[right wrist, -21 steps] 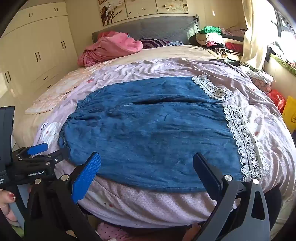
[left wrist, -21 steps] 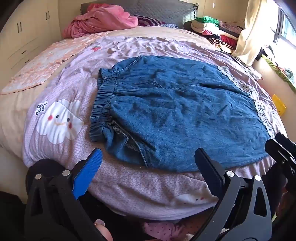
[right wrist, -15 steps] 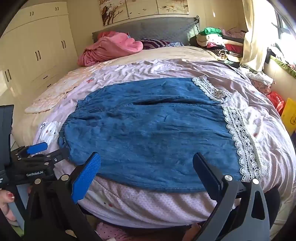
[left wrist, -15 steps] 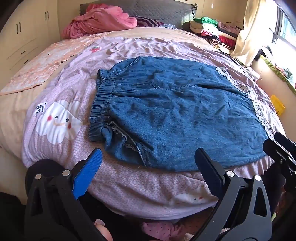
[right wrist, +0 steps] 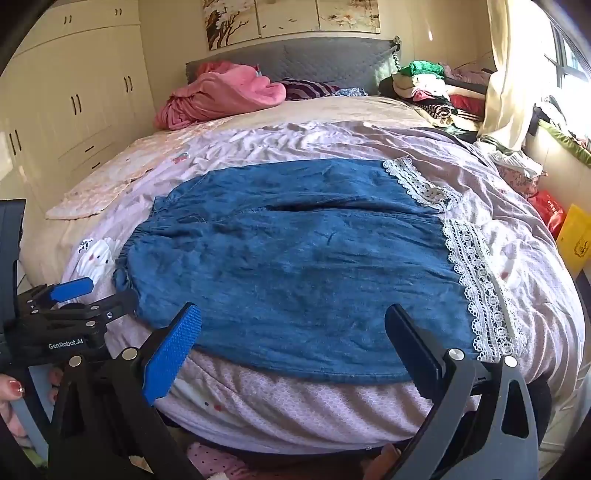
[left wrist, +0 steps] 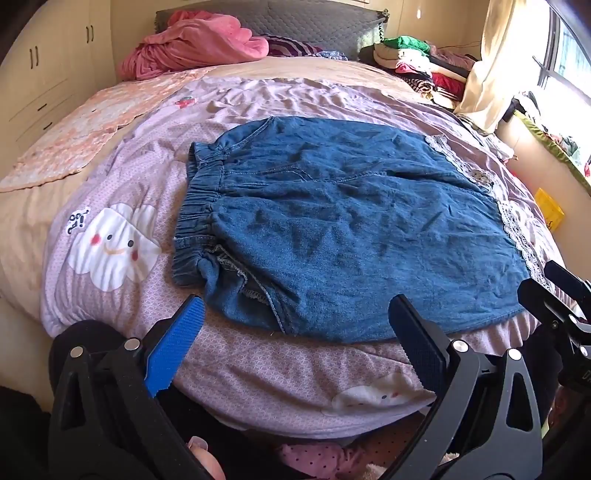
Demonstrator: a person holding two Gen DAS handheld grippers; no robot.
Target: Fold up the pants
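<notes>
Nearest, our left gripper [left wrist: 291, 332] and right gripper [right wrist: 291, 339] hover with fingers spread wide, grasping nothing. Beyond them the blue denim lace-hemmed pants [right wrist: 295, 258] lie flat and unfolded on the lilac-quilted bed [right wrist: 295, 406]. Folding hasn't begun; next, we judge, each gripper must pinch the near edge.

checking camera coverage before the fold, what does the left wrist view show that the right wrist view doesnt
Only the left wrist view shows the elastic waistband up close, with the cloud print on the quilt large beside it, and the right gripper at the frame's right edge.

Only the right wrist view shows the lace hems in full, the wall pictures, the left gripper and a hand at lower left.

Both show the denim pants lying flat on the bed, the pink blanket near the headboard, and open jaws holding nothing.
</notes>
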